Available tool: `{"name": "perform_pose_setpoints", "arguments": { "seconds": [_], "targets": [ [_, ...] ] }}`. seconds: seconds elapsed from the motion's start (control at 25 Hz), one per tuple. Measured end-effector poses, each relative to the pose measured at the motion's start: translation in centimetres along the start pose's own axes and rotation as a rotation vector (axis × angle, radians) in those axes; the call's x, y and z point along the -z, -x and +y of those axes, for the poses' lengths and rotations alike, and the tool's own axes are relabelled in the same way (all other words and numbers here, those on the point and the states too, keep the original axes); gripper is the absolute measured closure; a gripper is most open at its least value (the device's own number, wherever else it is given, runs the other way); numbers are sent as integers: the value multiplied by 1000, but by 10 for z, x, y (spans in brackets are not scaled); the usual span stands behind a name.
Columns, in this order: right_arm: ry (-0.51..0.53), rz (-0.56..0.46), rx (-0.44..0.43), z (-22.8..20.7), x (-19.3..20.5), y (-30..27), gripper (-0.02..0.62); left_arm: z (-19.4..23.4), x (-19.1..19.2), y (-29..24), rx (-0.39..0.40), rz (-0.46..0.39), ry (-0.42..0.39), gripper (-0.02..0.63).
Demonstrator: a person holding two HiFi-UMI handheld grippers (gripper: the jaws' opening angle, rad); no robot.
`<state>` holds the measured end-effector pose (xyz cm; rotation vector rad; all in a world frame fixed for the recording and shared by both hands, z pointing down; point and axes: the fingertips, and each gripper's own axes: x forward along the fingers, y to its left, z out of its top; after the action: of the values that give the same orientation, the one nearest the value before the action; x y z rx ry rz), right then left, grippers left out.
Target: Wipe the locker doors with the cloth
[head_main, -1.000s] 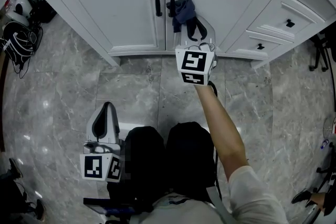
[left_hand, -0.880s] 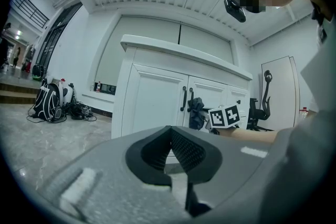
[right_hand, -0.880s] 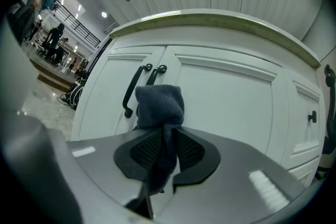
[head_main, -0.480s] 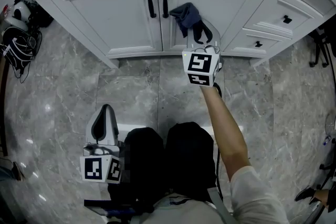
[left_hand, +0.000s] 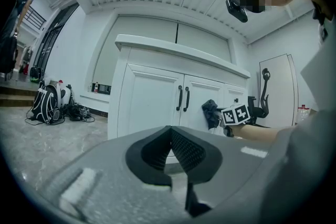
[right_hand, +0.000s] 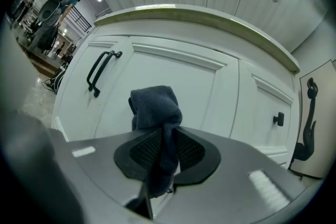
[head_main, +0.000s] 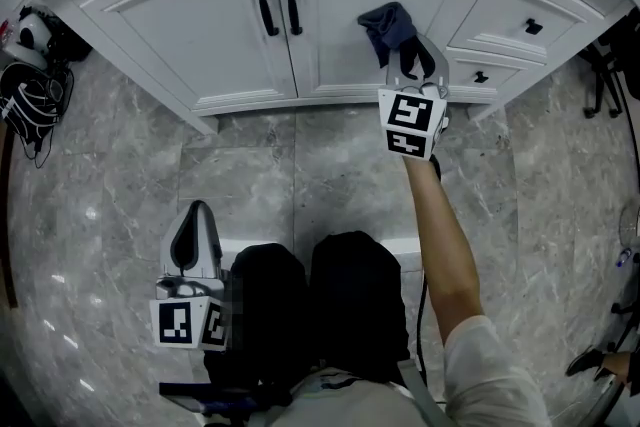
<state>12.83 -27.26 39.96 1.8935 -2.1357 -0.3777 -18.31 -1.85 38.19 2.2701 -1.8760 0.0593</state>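
While a person (head_main: 345, 315) stands on a grey marble floor (head_main: 260, 175) facing a white cabinet (head_main: 250, 97), the wiping appears to be on the right door (head_main: 340, 5), with the left door (head_main: 180, 25) beside it.

The right gripper (head_main: 413, 67) reaches out level at that door's far side, near the drawers (head_main: 525, 23). Its fingers (right_hand: 191, 152) are narrowed and pinch a dark blue cloth (head_main: 390, 23), whose bunched head sits at the door panel. The left gripper (head_main: 197, 227) hangs low by the person's legs, well apart from the cabinet. Its fingers (left_hand: 188, 150) are pressed together with nothing between them.

Likely risks, largest first:
- The cloth covers only a small patch, so broad parts of both doors and the moulded frame recesses could be missed.
- Pushing too hard could flatten the bunch and let the hard gripper scrape the paint.
- A pass toward the middle could catch the cloth on the black handles (head_main: 278, 5).
- Only a thin tail of cloth is pinched, so drag against the door might pull it free.

Hard to make out:
- The doors' lower edges are steeply foreshortened in the head view.
- No view settles whether the cloth is pressing on the panel or sitting just off it.
- The hanging tail of cloth covers the gap between the right fingers.
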Motion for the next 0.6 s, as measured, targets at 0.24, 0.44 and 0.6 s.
{"name": "perform_pose_setpoints", "arguments": {
  "seconds": [0.24,0.44,0.6],
  "targets": [
    [5,19,55,-38,11,4,523,-5,-2,0,4,-1,-7,604],
    [16,8,61,-41,14,5,523,-8,-1,0,6,2,-10,604],
    [-8,28,66,-35,30,5,525,-6,0,1,1,4,-13,604]
  ]
}}
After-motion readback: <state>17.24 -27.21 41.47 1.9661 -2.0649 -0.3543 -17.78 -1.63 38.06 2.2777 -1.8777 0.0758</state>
